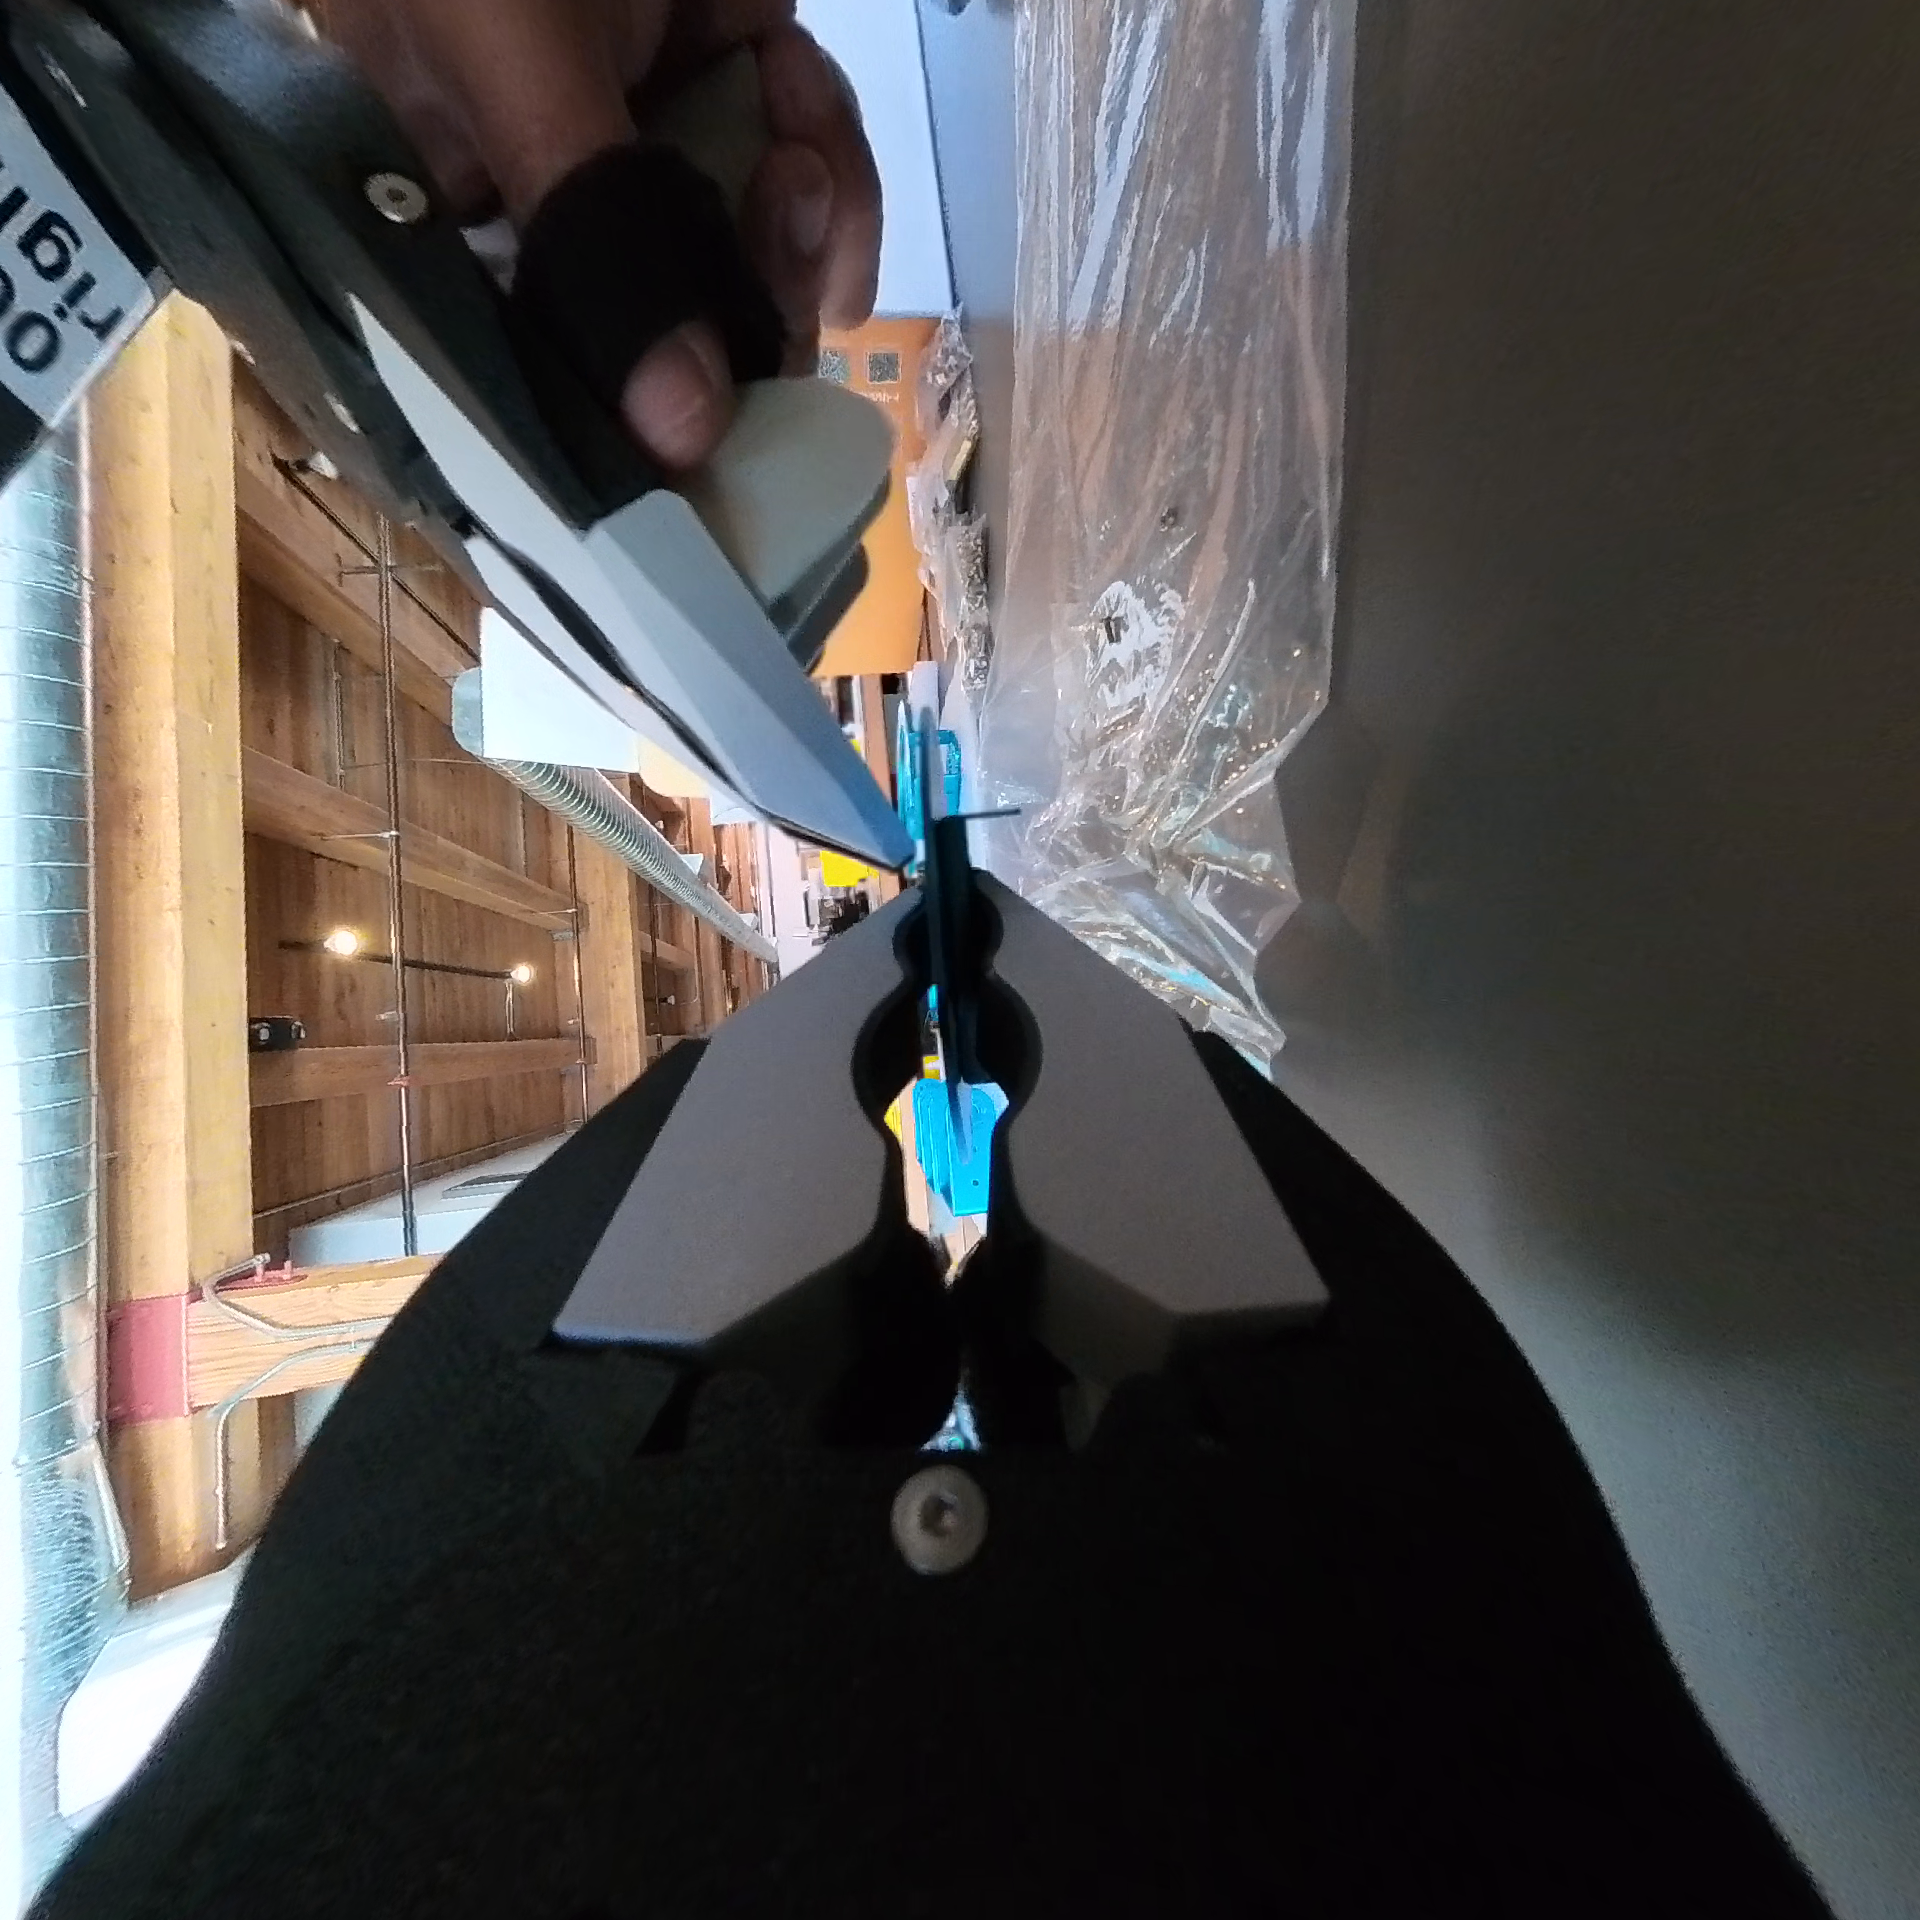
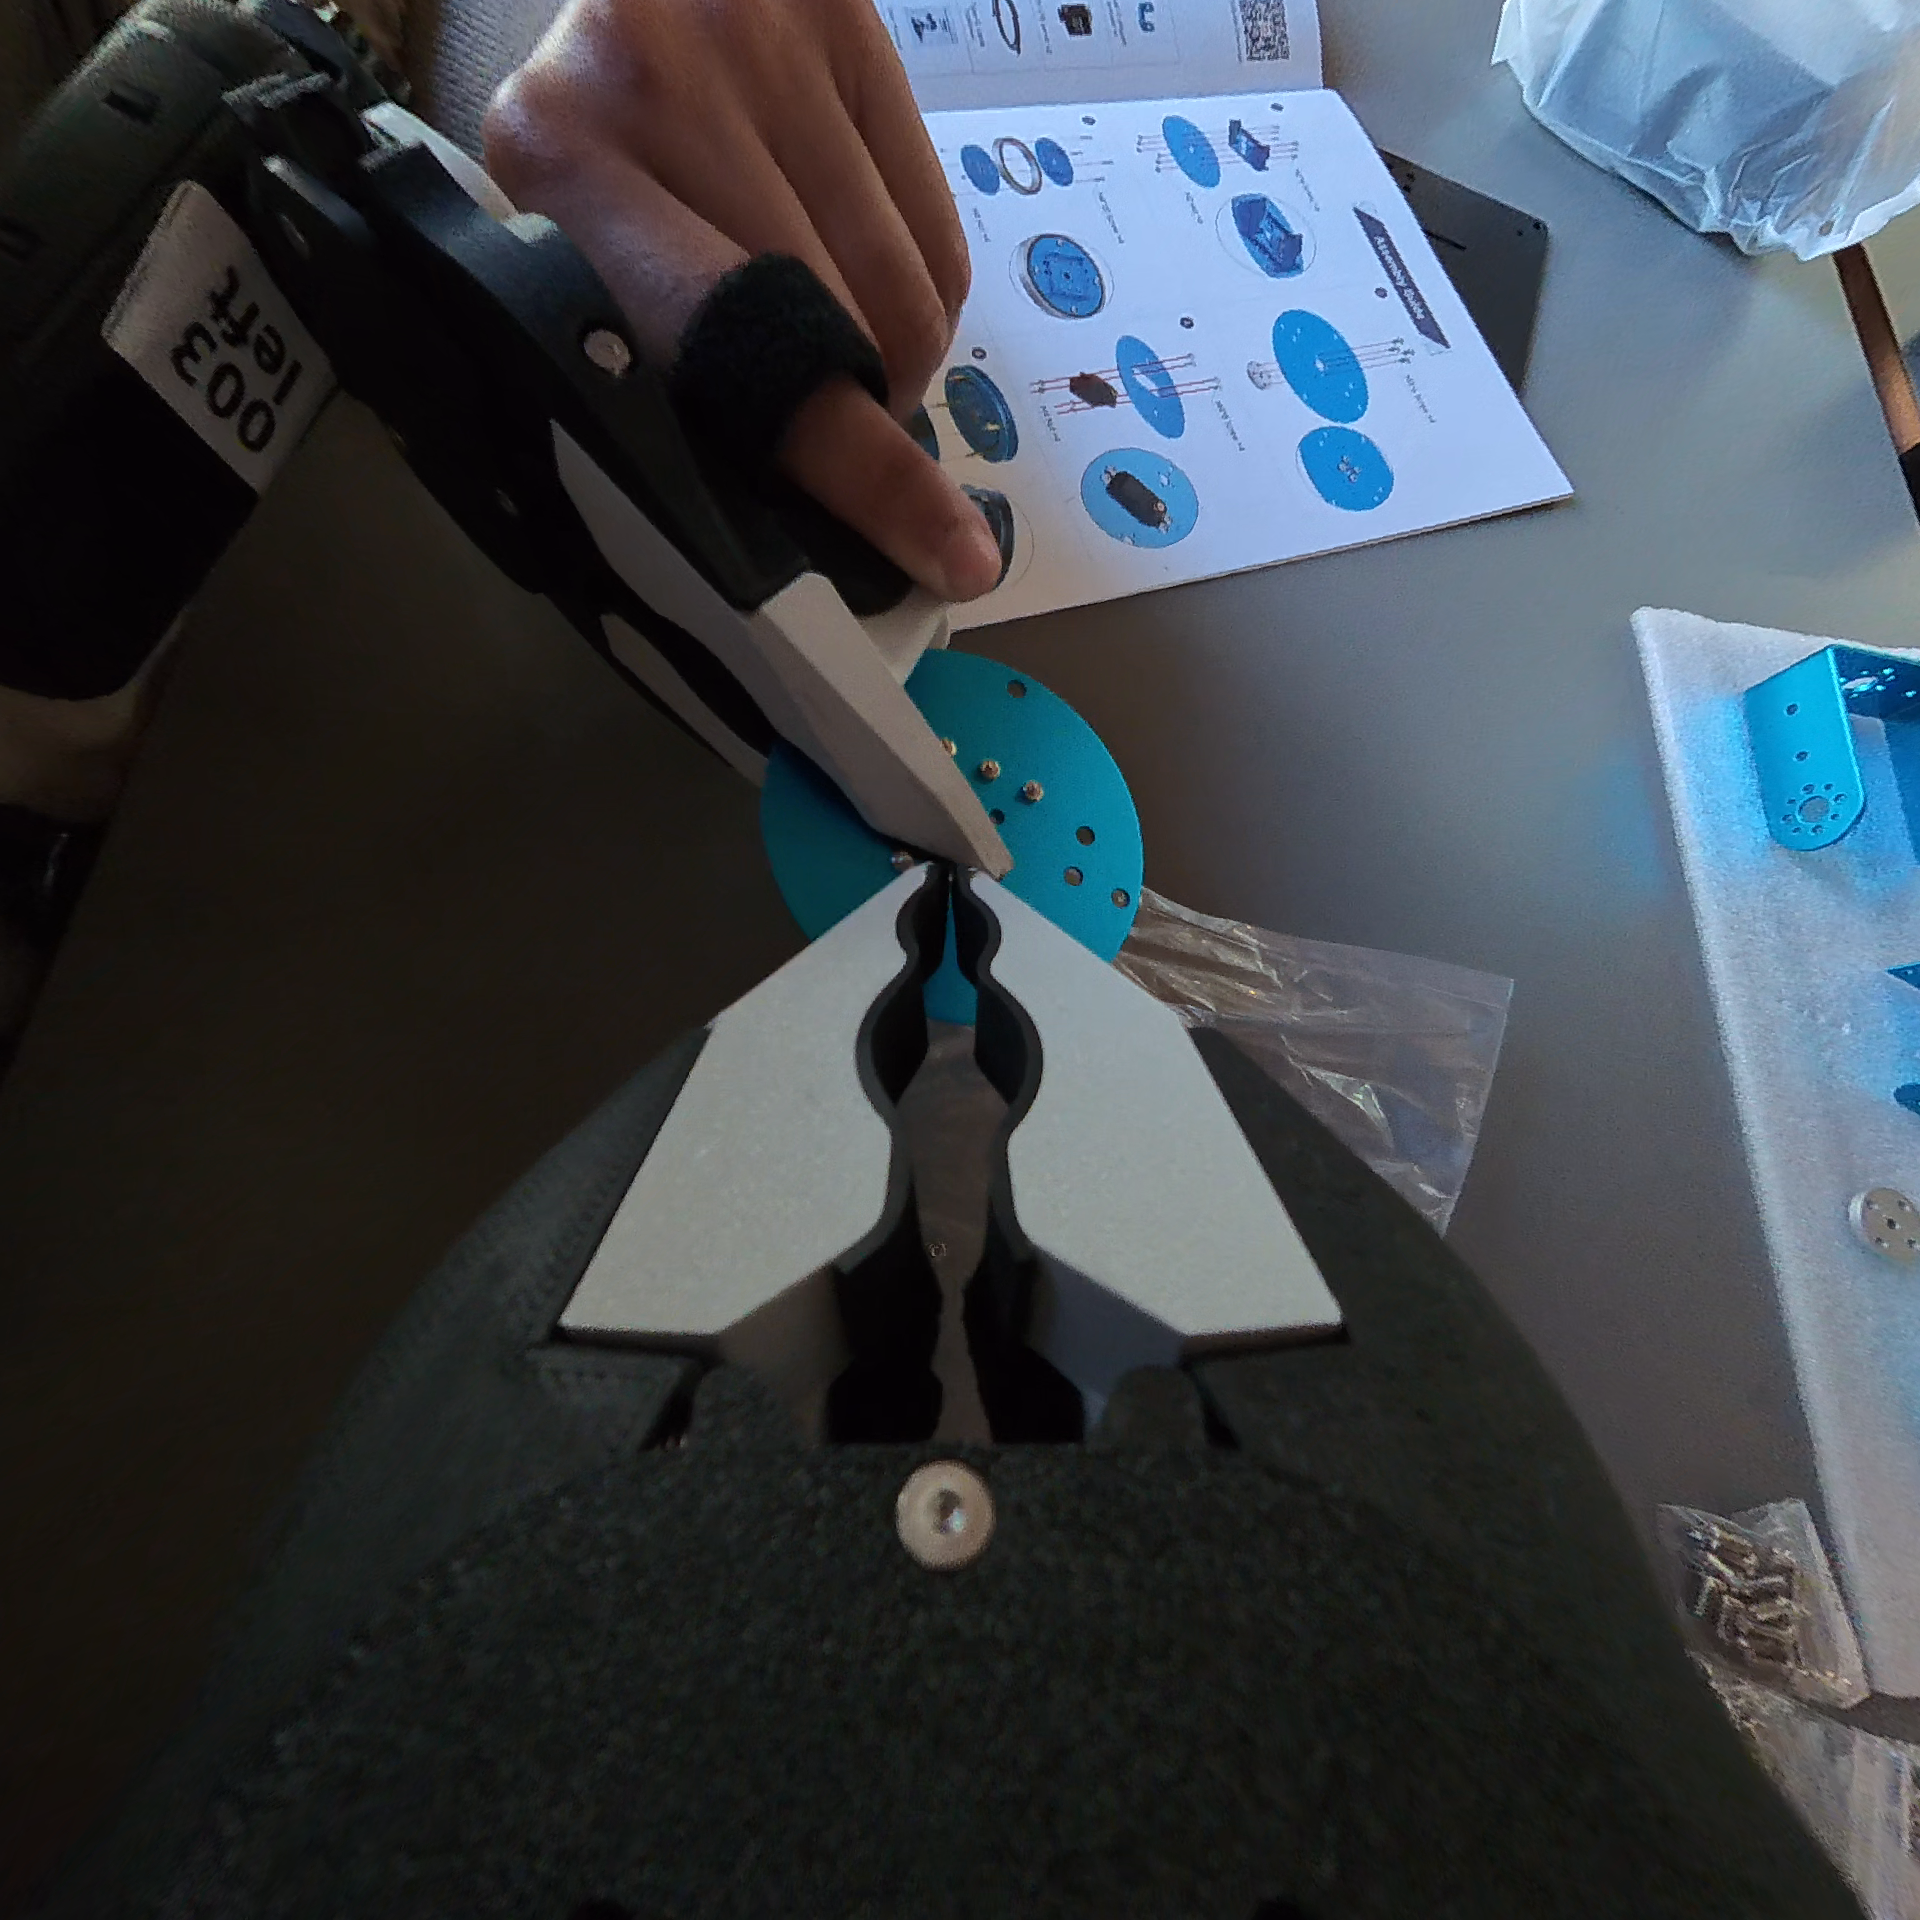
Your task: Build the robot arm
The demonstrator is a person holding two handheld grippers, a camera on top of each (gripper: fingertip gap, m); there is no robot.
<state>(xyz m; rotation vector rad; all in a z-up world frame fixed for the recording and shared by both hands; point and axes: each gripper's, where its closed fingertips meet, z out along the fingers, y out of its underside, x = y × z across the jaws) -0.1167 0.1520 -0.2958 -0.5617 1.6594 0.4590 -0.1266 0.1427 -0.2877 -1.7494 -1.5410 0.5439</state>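
Note:
A round blue metal disc (image 2: 1049,800) with several holes and small brass studs is held tilted above the grey table (image 2: 1351,727). My left gripper (image 1: 951,883) is shut on the disc, which shows edge-on (image 1: 950,935) between its fingers. In the right wrist view the left gripper (image 2: 982,852) reaches in from the upper left, in a person's hand. My right gripper (image 2: 951,881) is shut, its tips against the disc's face beside a small silver screw head (image 2: 898,860). Whether the tips pinch anything is too small to tell. It also shows in the left wrist view (image 1: 900,854).
An open instruction booklet (image 2: 1247,312) lies behind the disc. A clear plastic bag (image 2: 1351,1039) lies under it. At right, a white foam tray (image 2: 1766,1143) carries a blue bracket (image 2: 1818,748) and a silver hub (image 2: 1886,1226). A bag of screws (image 2: 1745,1600) lies at the lower right. The grippers are tip to tip, or close to it.

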